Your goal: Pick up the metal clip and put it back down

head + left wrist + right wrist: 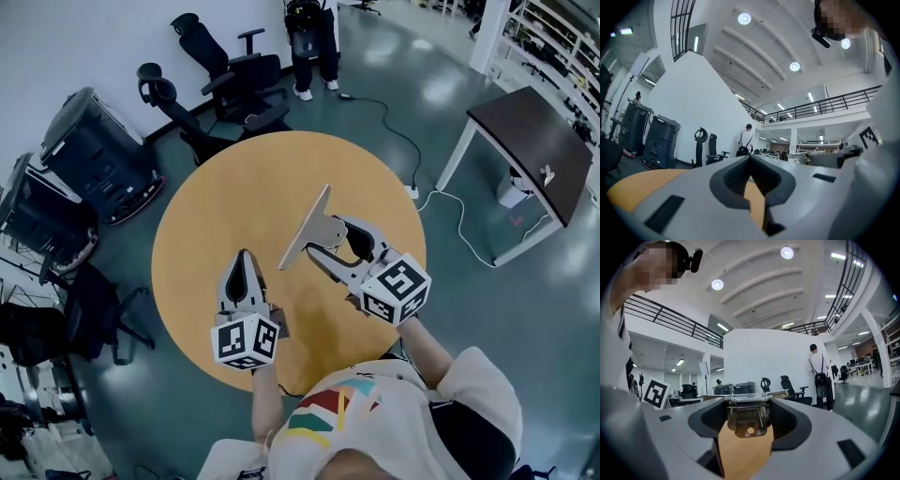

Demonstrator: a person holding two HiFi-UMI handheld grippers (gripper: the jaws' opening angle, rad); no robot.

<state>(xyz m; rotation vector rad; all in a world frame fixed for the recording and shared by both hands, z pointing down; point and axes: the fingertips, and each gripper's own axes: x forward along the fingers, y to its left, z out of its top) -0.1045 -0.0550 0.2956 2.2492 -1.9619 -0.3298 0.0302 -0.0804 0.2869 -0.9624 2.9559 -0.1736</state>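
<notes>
While right gripper (332,238) clamps metal clip (309,228) tilted over table (216,202), left gripper (244,258) closed, empty: early release risks clatter.

- Two tables: one round wooden table (225,197) and one dark rectangular table (530,141).
- Two handheld grippers: the left gripper (244,258) and the right gripper (326,236).
- One metal clip (307,228).
- Two black office chairs (239,75) (173,108) beyond the round table.
- Two large black cases (98,150) (37,211) by the wall.
- Two people: one person holding the grippers (375,412) and one person standing in the distance (309,37).
</notes>
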